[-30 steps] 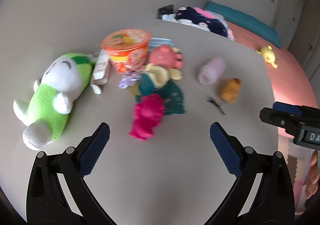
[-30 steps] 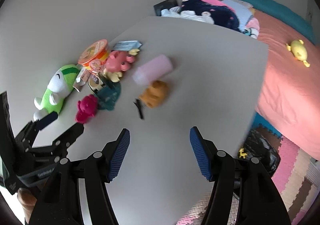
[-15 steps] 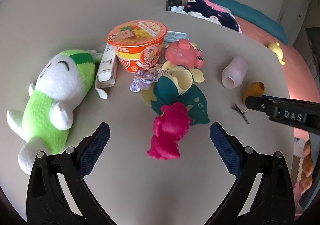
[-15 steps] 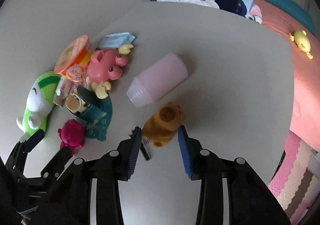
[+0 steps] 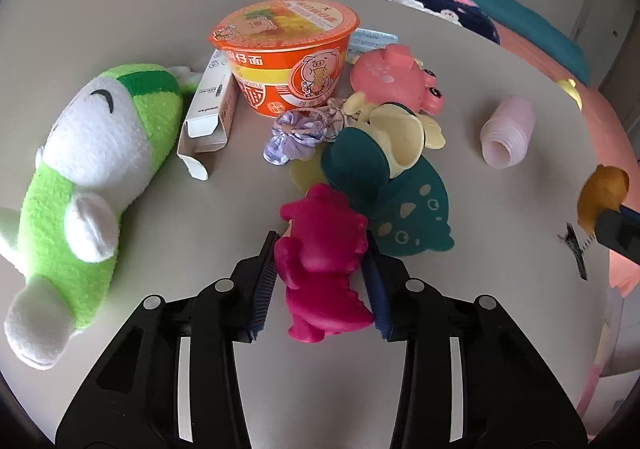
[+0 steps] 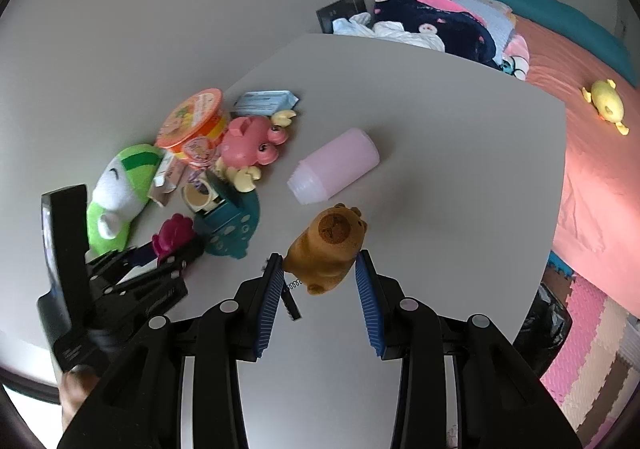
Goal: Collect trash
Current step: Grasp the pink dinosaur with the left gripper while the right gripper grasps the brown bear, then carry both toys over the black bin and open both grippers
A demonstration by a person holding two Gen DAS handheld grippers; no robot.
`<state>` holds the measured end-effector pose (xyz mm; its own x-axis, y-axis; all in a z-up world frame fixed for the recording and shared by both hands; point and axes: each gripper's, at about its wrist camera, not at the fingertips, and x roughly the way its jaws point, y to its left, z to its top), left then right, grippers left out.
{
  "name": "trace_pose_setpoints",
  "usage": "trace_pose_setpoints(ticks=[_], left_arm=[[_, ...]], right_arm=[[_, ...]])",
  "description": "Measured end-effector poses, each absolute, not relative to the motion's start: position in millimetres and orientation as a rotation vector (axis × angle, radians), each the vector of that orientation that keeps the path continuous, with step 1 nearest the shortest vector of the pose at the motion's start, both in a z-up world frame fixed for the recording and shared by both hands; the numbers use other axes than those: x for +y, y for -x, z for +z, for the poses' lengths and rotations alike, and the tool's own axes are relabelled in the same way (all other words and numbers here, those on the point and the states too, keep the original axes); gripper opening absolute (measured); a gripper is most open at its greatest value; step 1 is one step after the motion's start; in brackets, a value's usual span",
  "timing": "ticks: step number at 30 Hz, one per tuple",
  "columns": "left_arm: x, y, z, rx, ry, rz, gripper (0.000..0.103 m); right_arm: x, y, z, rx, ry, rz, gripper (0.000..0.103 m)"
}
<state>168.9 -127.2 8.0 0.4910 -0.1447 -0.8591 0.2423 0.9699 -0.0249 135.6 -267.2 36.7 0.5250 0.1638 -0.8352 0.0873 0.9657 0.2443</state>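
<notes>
My left gripper (image 5: 320, 283) is shut on a magenta dinosaur toy (image 5: 322, 261) on the grey table (image 5: 280, 389); the toy also shows in the right wrist view (image 6: 174, 235). My right gripper (image 6: 318, 297) is closed around a brown bear toy (image 6: 328, 247), its pads at the toy's sides. An orange instant noodle cup (image 5: 286, 53) stands behind, with an opened white carton (image 5: 208, 113) at its left and a blue packet (image 5: 370, 39) behind it. A pink plastic cup (image 6: 334, 167) lies on its side.
A green plush (image 5: 92, 177) lies at the left. A pink crab toy (image 5: 396, 81), a teal toy (image 5: 400, 197), a purple scrunchie (image 5: 296, 133) and a black hair clip (image 6: 290, 299) crowd the table. Clothes (image 6: 432, 25) and a bed (image 6: 592, 169) lie beyond.
Both grippers moved forward and closed: the left onto the magenta dinosaur, the right onto the brown bear.
</notes>
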Motion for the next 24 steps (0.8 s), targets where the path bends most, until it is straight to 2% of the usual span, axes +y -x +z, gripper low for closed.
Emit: trace_pose_setpoints(ticks=[12,24], left_arm=[[-161.7,-101.7,48.2,0.907,-0.187,-0.334,0.04],[-289.5,-46.6,63.9,0.864,-0.252,-0.538,0.04]], right_arm=[[-292.9,-82.8,52.1,0.969,-0.3,0.044,0.039],[-388.3,2.5,64.9,0.916,-0.336,-0.12,0.039]])
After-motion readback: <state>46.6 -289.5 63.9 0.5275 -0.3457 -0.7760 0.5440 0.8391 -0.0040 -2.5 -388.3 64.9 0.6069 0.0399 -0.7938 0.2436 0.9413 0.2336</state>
